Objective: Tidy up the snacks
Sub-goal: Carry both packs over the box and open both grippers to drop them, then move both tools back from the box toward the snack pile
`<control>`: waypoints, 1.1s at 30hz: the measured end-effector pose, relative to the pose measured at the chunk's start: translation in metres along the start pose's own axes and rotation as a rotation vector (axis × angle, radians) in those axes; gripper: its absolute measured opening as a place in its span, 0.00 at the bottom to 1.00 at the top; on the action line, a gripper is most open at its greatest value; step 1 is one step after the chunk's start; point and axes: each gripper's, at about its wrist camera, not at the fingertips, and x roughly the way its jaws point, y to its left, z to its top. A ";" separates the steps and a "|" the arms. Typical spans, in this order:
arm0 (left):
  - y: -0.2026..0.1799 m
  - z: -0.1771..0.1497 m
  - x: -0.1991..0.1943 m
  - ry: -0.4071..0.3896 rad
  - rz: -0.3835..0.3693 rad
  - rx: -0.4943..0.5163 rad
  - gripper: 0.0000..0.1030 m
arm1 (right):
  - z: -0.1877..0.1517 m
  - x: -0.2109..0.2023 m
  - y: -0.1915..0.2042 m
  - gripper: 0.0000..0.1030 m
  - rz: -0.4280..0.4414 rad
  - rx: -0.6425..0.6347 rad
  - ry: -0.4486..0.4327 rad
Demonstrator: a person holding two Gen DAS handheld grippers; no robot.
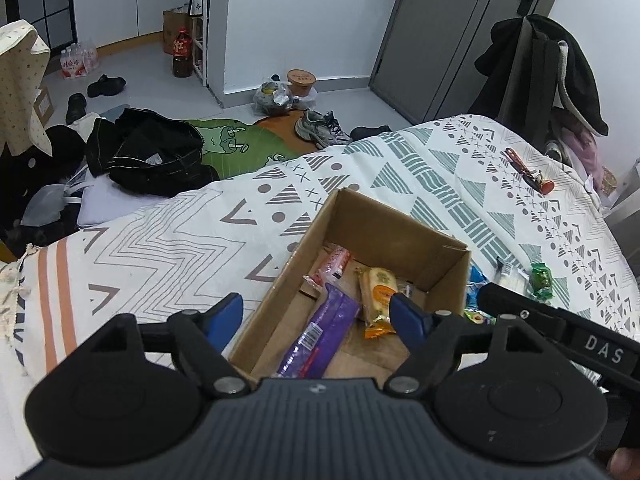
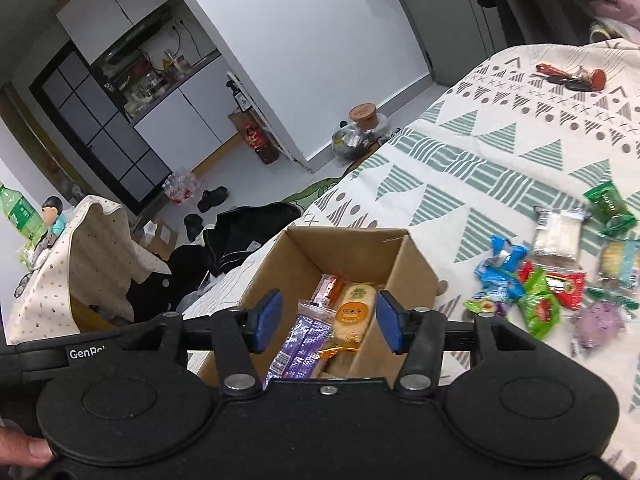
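Right, starting at the far left of the left wrist view: a spotted cream cloth (image 1: 18, 80) hangs at the upper left edge, and below it a heap of black clothes (image 1: 148, 156) sprawls over the grey floor. Behind that, upper left, sit a pack of water bottles (image 1: 78, 58) and a dark jug with a red label (image 1: 183, 54). Moving right, a green rug (image 1: 236, 146) and a pair of grey trainers (image 1: 320, 128) lie by the white wall, with a grey door (image 1: 452, 32) at upper centre right.

Down in the foreground the patterned bedspread (image 1: 168, 240) fills the frame, and on it sits the open cardboard box (image 1: 384, 224). Inside lie a purple snack packet (image 1: 320, 336), an orange and cream cake packet (image 1: 380, 296) just beside it, and a pink wrapped bar (image 1: 334, 264) towards the back. The left gripper (image 1: 318, 320) hovers over the box's near edge, blue pads spread wide, holding nothing.

Over to the right wrist view: the right gripper (image 2: 328, 322) is also above the box, jaws wide apart and empty. Further right on the bedspread, outside the box, a loose pile of snacks (image 2: 536, 292) waits: blue, green and red wrappers, with a clear packet of pale wafers (image 2: 558, 236) and a green packet (image 2: 610, 204) beyond it. At upper right, a bunch of keys with a red fob (image 2: 572, 78) rests near the bed's far edge.
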 end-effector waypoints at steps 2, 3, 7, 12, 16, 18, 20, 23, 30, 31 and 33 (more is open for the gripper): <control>-0.003 -0.002 -0.004 -0.003 0.000 0.003 0.78 | 0.001 -0.007 -0.002 0.55 -0.008 -0.003 -0.007; -0.005 -0.003 -0.005 -0.004 0.000 0.004 0.78 | 0.002 -0.011 -0.004 0.56 -0.013 -0.005 -0.013; -0.014 -0.005 -0.011 -0.007 -0.014 -0.003 0.83 | 0.005 -0.028 -0.014 0.63 -0.036 0.006 -0.027; -0.034 -0.005 -0.024 -0.048 -0.015 0.009 0.90 | 0.009 -0.050 -0.029 0.75 -0.059 0.024 -0.051; -0.052 -0.007 -0.030 -0.051 -0.027 0.019 0.91 | 0.014 -0.069 -0.039 0.85 -0.055 0.032 -0.079; -0.060 -0.009 -0.031 -0.053 -0.026 0.023 0.92 | 0.015 -0.077 -0.045 0.89 -0.053 0.039 -0.091; -0.068 -0.012 -0.032 -0.050 -0.019 0.029 0.93 | 0.017 -0.084 -0.050 0.92 -0.056 0.039 -0.096; -0.082 -0.016 -0.032 -0.037 -0.028 0.035 0.95 | 0.018 -0.096 -0.057 0.99 -0.067 0.042 -0.107; -0.114 -0.025 -0.031 -0.032 -0.038 0.066 0.97 | 0.020 -0.119 -0.083 1.00 -0.084 0.073 -0.121; -0.118 -0.026 -0.031 -0.030 -0.040 0.067 0.97 | 0.020 -0.121 -0.087 1.00 -0.086 0.078 -0.123; -0.126 -0.028 -0.029 -0.025 -0.046 0.072 0.97 | 0.020 -0.126 -0.095 1.00 -0.092 0.089 -0.126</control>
